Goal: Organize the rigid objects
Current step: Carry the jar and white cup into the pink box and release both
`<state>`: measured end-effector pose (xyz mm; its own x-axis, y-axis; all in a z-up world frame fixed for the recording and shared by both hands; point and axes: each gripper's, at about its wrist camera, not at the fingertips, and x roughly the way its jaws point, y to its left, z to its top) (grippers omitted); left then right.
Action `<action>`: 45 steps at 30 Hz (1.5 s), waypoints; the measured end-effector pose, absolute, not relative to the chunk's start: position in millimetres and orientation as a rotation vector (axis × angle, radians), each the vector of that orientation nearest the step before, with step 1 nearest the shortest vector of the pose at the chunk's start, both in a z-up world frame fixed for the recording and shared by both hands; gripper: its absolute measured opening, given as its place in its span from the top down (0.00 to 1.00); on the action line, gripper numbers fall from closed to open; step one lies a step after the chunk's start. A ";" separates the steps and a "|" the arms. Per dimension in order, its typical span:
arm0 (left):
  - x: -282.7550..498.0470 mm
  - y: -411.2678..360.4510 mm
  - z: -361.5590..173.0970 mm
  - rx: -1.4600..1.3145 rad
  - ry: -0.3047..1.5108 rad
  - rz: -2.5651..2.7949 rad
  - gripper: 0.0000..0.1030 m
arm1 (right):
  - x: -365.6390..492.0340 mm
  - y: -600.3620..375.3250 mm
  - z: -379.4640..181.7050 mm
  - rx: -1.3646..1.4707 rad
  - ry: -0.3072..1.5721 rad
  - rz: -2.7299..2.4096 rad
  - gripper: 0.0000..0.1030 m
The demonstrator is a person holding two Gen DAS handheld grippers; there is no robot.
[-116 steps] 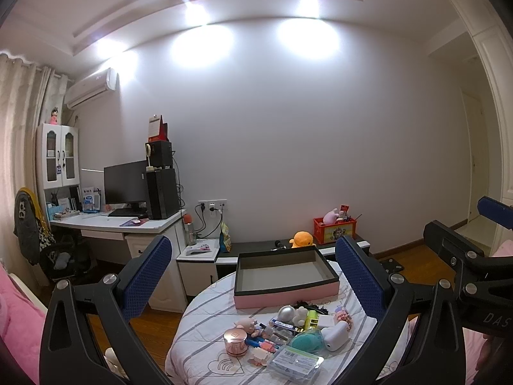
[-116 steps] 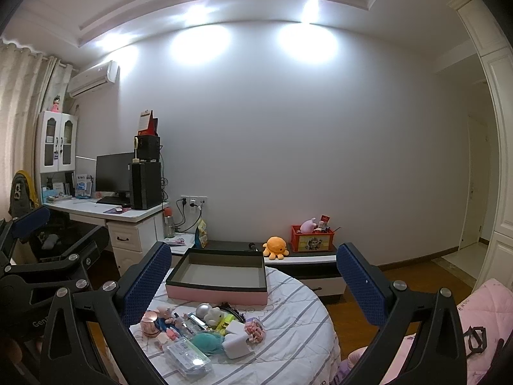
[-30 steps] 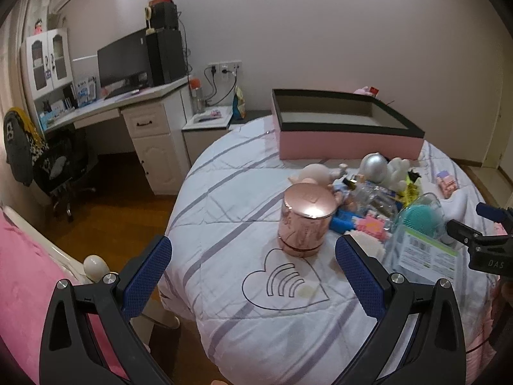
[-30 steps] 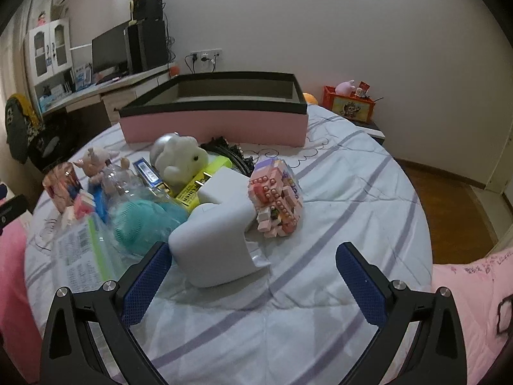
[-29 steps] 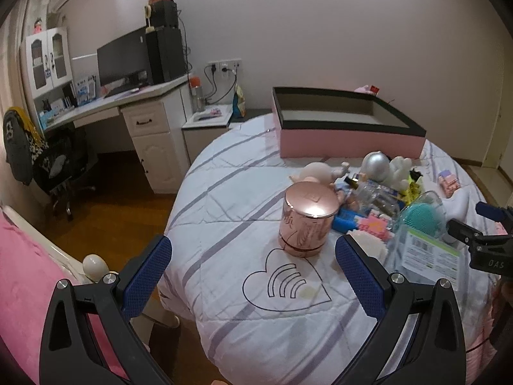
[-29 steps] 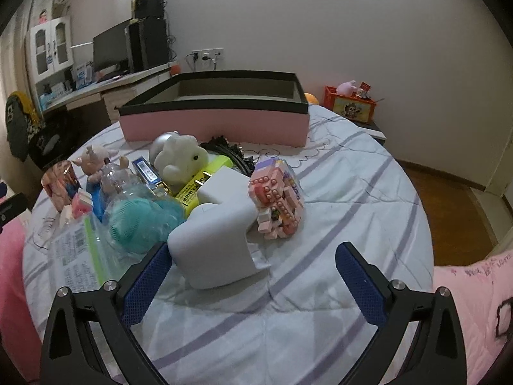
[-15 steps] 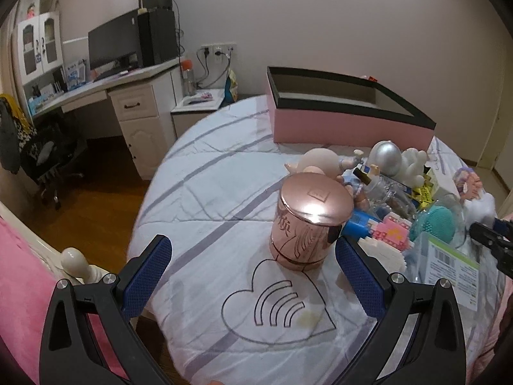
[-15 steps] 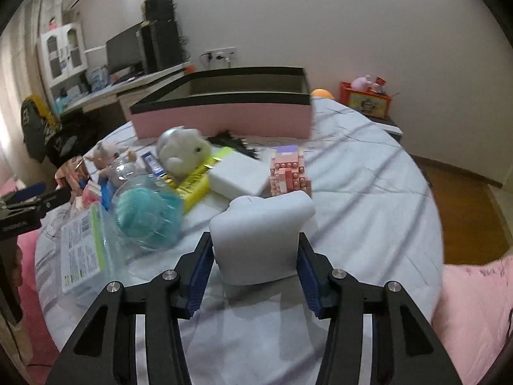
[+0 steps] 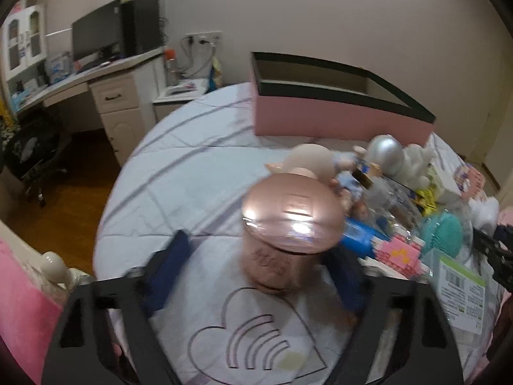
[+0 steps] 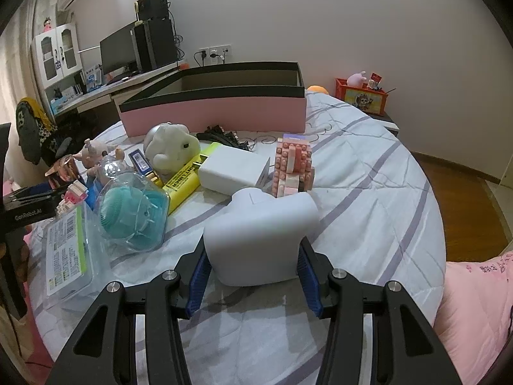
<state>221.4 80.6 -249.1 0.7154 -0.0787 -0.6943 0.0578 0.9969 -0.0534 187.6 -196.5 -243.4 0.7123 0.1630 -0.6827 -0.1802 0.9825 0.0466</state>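
Left gripper (image 9: 253,266) jaws closing (blurred), right gripper (image 10: 255,280) clamped, both angled downward

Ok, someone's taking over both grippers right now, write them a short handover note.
Right gripper: shut on the white tooth-shaped object, low over the bed, not yet carried off.
Left gripper: jaws closing around the rose-gold canister; the view is blurred, so contact is unclear.
Pink box: at the far side of the bed; what shows of its inside is empty.
Done: nothing boxed yet.
Left: probably box both items, then the pile, including the brick toy, highlighter and white charger.
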 end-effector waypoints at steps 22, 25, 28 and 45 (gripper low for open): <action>189.2 66.4 -194.9 -0.004 0.663 -0.169 0.53 | 176.9 -189.6 -195.0 -0.030 0.632 0.253 0.57; 194.7 56.5 -181.6 0.016 0.643 -0.193 0.53 | 181.2 -187.8 -183.3 -0.038 0.609 0.262 0.57; 207.0 46.2 -165.1 0.023 0.621 -0.239 0.53 | 191.0 -186.1 -168.0 -0.045 0.578 0.271 0.57; 426.1 10.7 -160.9 0.077 0.804 -0.328 0.53 | 391.3 -136.1 -157.3 -0.084 0.721 0.355 0.57</action>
